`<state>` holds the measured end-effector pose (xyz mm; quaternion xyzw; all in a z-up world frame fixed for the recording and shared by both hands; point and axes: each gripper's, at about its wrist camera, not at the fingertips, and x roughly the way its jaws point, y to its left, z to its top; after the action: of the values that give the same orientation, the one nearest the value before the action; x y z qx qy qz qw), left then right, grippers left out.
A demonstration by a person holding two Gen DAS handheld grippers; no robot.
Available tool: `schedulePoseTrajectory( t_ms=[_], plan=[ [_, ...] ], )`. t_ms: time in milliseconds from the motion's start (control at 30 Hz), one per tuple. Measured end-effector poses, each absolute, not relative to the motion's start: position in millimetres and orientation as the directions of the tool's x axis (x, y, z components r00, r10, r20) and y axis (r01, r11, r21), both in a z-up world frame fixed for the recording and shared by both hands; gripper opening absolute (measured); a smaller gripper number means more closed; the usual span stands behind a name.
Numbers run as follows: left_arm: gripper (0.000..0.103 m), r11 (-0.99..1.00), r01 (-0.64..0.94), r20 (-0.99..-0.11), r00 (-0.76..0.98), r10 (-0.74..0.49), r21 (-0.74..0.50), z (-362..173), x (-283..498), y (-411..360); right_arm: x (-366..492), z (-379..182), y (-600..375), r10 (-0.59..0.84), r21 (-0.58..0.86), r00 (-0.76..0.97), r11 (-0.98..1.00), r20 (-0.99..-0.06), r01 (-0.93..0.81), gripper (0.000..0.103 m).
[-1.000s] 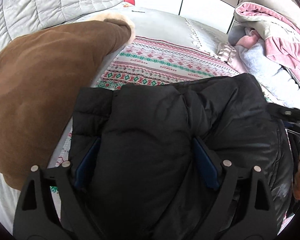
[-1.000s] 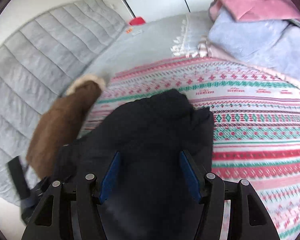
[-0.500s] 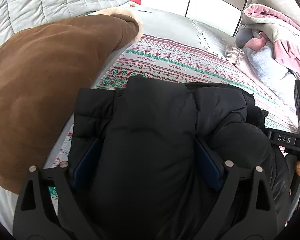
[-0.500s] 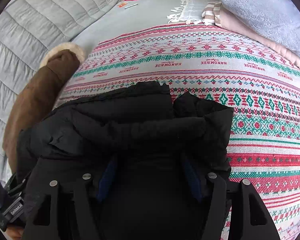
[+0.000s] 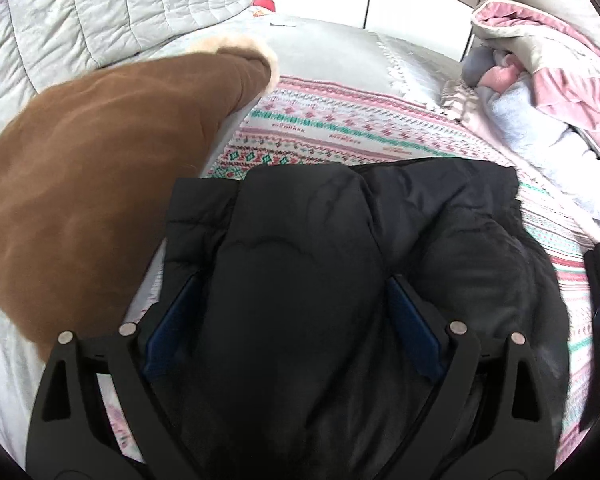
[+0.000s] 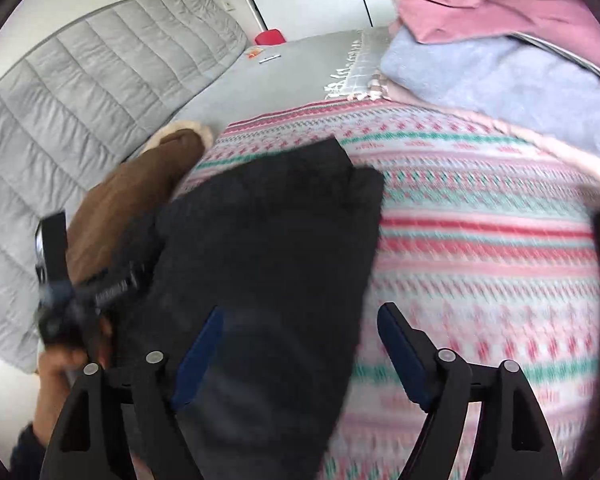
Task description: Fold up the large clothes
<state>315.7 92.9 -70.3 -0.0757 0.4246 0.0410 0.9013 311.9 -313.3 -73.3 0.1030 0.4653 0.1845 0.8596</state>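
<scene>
Bedding fills the room: a patterned blanket (image 6: 480, 240) spread soft and yielding over the bed, a grey quilted headboard (image 5: 120, 12) behind, a brown coat (image 5: 92, 184) at the left. On the blanket lies the black puffer jacket (image 5: 320, 280), bulky yet likely light, its slick shell prone to sliding and springing back; thick seamed edges offer the surest hold. The left gripper (image 5: 292, 320) clamps a fat fold of it. The right gripper (image 6: 300, 352) is opening, jacket edge loose between its jaws.
</scene>
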Motion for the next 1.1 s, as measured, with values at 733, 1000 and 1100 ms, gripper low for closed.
schedulePoseTrajectory(
  t_ms=[733, 1000, 1100],
  plan=[
    [0.093, 0.942, -0.117, -0.797, 0.572, -0.194, -0.313, -62.6, 205.3, 153.2, 283.4, -109.9, -359.7, 0.502, 0.536, 0.447, 0.842, -0.74, -0.06, 0.082],
    [0.093, 0.866, -0.139, -0.785, 0.509, -0.354, -0.48, -86.9, 195.1, 159.2, 282.1, -114.3, -359.8, 0.549, 0.597, 0.428, 0.802, -0.718, -0.028, 0.082],
    [0.093, 0.867, -0.15, -0.796, 0.492, -0.352, -0.476, -94.0, 194.4, 156.5, 284.1, -118.3, -358.5, 0.566, 0.617, 0.416, 0.787, -0.712, -0.014, 0.082]
  ],
)
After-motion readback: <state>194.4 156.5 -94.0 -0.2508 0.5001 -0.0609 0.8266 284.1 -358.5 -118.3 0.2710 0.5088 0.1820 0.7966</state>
